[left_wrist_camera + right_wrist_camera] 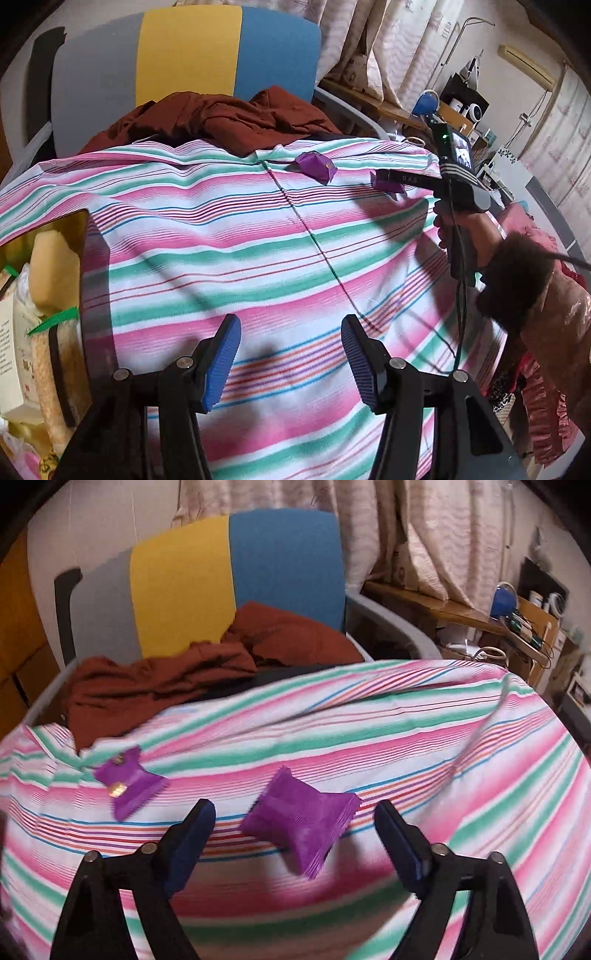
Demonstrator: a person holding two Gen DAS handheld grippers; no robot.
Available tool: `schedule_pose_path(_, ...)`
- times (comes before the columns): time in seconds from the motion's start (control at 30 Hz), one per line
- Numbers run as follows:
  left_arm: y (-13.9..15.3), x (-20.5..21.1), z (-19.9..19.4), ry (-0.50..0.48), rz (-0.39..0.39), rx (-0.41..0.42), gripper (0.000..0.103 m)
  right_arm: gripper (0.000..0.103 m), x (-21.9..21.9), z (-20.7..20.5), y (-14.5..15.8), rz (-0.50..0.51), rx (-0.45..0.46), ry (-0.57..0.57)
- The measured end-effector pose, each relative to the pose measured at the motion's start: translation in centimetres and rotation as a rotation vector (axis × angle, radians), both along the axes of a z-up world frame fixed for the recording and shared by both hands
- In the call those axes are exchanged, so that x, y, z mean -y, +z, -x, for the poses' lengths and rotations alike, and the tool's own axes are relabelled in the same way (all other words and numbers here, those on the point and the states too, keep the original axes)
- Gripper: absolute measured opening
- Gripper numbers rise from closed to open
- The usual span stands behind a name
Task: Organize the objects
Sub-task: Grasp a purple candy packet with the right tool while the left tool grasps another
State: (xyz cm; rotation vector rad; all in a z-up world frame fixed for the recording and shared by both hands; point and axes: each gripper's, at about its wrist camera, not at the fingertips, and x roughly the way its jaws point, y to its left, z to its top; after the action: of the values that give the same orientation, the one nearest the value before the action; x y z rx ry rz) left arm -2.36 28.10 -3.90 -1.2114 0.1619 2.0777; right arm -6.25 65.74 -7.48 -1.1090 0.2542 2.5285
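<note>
Two purple wrapped sachets lie on the striped cloth (369, 738). In the right wrist view the near sachet (301, 821) lies between the open fingers of my right gripper (295, 812), not gripped. The second sachet (129, 782) lies to its left. In the left wrist view my left gripper (291, 325) is open and empty over the cloth (221, 240). The two sachets show far ahead: one (316, 167) in the middle, the other (386, 183) under the tip of the right gripper (388, 177).
A box (48, 314) with packets stands at the left cloth edge. A brown garment (229, 122) lies on a grey, yellow and blue chair (192, 55) behind the cloth. A cluttered shelf (517, 620) and curtains stand at the right.
</note>
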Motion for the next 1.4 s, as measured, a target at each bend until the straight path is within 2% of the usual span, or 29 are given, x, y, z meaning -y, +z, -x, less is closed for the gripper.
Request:
schedule_pose_path(0.1, -0.3, -1.3, 1.0, -0.003, 0.002, 0.011, 0.057, 0.076, -0.2, 1.0, -1.6, 0.023, 0.038, 0.040)
schedule_pose_path(0.13, -0.4, -1.9, 1.4, -0.005, 0.005, 0.011, 0.057, 0.069, 0.0, 0.9, -2.0, 0.037, 0.048, 0.050)
schedule_pose_path(0.2, -0.6, -3.0, 2.1, -0.013, 0.001, 0.012, 0.057, 0.061, 0.1, 0.7, -2.0, 0.033, 0.035, 0.059)
schedule_pose_path(0.4, -1.8, -6.8, 6.3, 0.051, -0.017, 0.033, 0.057, 0.054, 0.6, -0.7, -1.7, 0.064, -0.004, 0.079)
schedule_pose_path(0.47, -2.3, -8.5, 7.8, 0.069, -0.003, 0.023, 0.058, 0.046, 0.9, -1.8, -1.9, 0.125, -0.016, 0.060)
schedule_pose_path(0.6, -3.5, -12.5, 10.8, 0.085, 0.025, 0.006, 0.078, 0.046, 2.0, -3.4, -1.9, 0.144, -0.047, 0.054)
schedule_pose_path(0.73, -4.2, -16.1, 13.2, 0.100, -0.007, 0.046, 0.083, 0.045, 2.6, -3.6, -2.1, 0.118, -0.046, 0.037)
schedule_pose_path(0.9, -4.7, -19.3, 15.7, 0.161, -0.054, 0.129, 0.083, 0.045, 3.3, -3.3, -2.3, 0.053, -0.027, 0.026)
schedule_pose_path(1.0, -4.7, -20.7, 16.7, 0.189, -0.055, 0.114, 0.083, 0.045, 3.2, -3.4, -2.4, 0.052, -0.031, 0.025)
schedule_pose_path(1.07, -4.9, -20.8, 16.9, 0.185, -0.063, 0.085, 0.079, 0.045, 3.0, -3.4, -2.4, 0.068, -0.042, 0.023)
schedule_pose_path(1.13, -5.1, -20.6, 16.6, 0.169, -0.054, 0.023, 0.060, 0.045, 2.9, -3.5, -2.4, 0.077, -0.049, 0.021)
schedule_pose_path(1.23, -5.5, -19.8, 15.4, 0.081, -0.060, -0.083, 0.057, 0.045, 2.8, -3.6, -2.4, 0.080, -0.058, 0.018)
schedule_pose_path(1.33, -5.5, -18.8, 15.6, 0.085, -0.088, -0.069, 0.047, 0.045, 2.5, -4.4, -1.8, 0.069, -0.098, -0.025)
schedule_pose_path(1.37, -5.5, -18.5, 15.6, 0.095, -0.091, -0.074, 0.041, 0.047, 2.3, -5.0, -1.2, 0.075, -0.138, -0.038)
schedule_pose_path(1.4, -5.6, -18.2, 15.6, 0.101, -0.103, -0.073, 0.041, 0.050, 2.1, -5.3, -0.9, 0.083, -0.158, -0.041)
